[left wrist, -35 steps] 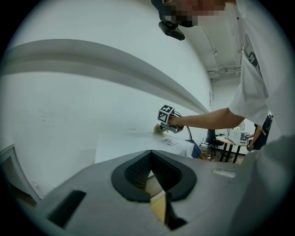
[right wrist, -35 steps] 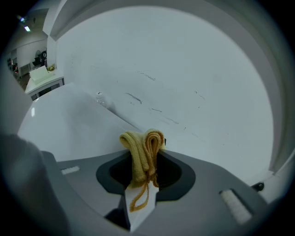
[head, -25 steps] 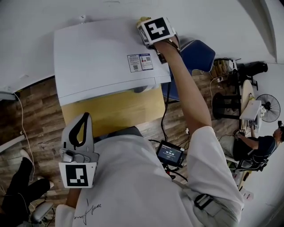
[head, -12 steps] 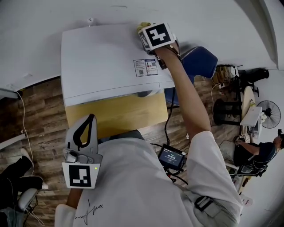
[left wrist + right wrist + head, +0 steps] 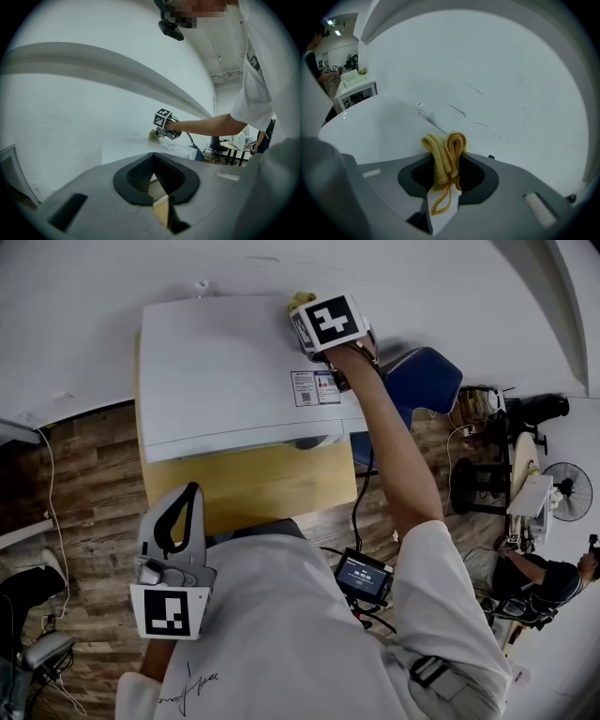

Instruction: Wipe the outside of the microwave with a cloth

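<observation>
Our right gripper (image 5: 446,171) is clamped on the folded yellow cloth (image 5: 443,152); the cloth rests on top of the white microwave (image 5: 225,371), at its far edge by the wall; our left gripper (image 5: 153,164) hangs near our chest, jaws together on nothing, well apart from the microwave.

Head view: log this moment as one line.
right gripper: shut on yellow cloth | cloth at microwave top, back edge | left gripper: shut, empty, held low
</observation>
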`<move>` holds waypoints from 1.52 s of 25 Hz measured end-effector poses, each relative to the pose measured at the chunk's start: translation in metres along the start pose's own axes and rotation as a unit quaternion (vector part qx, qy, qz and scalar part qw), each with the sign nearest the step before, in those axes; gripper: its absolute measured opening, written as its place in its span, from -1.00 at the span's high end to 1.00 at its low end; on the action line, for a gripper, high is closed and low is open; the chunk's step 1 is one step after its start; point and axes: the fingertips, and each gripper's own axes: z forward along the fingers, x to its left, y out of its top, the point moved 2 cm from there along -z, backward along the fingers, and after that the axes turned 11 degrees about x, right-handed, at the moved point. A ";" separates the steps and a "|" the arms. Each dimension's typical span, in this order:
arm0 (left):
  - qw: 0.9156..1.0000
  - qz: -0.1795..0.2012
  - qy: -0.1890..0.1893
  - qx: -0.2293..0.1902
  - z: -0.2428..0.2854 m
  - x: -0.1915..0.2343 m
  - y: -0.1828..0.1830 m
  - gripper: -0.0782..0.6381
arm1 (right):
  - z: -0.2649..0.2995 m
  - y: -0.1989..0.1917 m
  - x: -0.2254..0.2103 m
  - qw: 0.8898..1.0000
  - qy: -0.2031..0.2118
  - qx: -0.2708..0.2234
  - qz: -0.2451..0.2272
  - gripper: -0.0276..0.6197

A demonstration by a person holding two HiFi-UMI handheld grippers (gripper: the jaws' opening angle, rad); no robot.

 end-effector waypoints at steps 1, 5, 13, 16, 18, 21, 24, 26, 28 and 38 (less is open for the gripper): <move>1.000 -0.001 0.000 0.000 -0.001 0.000 -0.001 0.80 | 0.000 0.001 0.002 1.000 0.003 -0.001 0.000 0.54; 1.000 -0.005 0.001 0.004 -0.004 0.001 -0.003 0.80 | 0.000 0.006 0.010 1.000 0.008 -0.004 -0.002 0.53; 1.000 -0.004 0.008 0.001 -0.011 0.005 -0.005 0.80 | -0.001 0.023 0.029 1.000 0.015 -0.014 -0.018 0.54; 1.000 -0.009 0.012 0.000 -0.013 0.008 -0.005 0.80 | -0.002 0.028 0.037 0.999 0.018 -0.017 -0.025 0.53; 1.000 -0.008 0.014 -0.001 -0.015 0.010 -0.005 0.80 | -0.002 0.032 0.043 0.999 0.020 -0.019 -0.029 0.53; 1.000 -0.010 0.017 -0.003 -0.017 0.012 -0.006 0.80 | -0.003 0.038 0.052 0.999 0.023 -0.022 -0.037 0.53; 1.000 -0.013 0.019 -0.002 -0.019 0.013 -0.007 0.80 | -0.003 0.043 0.061 0.998 0.026 -0.023 -0.044 0.53; 1.000 -0.014 0.021 -0.001 -0.020 0.014 -0.007 0.80 | -0.003 0.048 0.066 0.998 0.030 -0.025 -0.048 0.53; 1.000 -0.017 0.023 -0.001 -0.022 0.016 -0.008 0.80 | -0.004 0.053 0.073 0.998 0.034 -0.028 -0.051 0.53; 0.999 -0.026 0.042 -0.001 -0.035 0.022 -0.015 0.80 | -0.007 0.074 0.107 0.995 0.050 -0.044 -0.072 0.53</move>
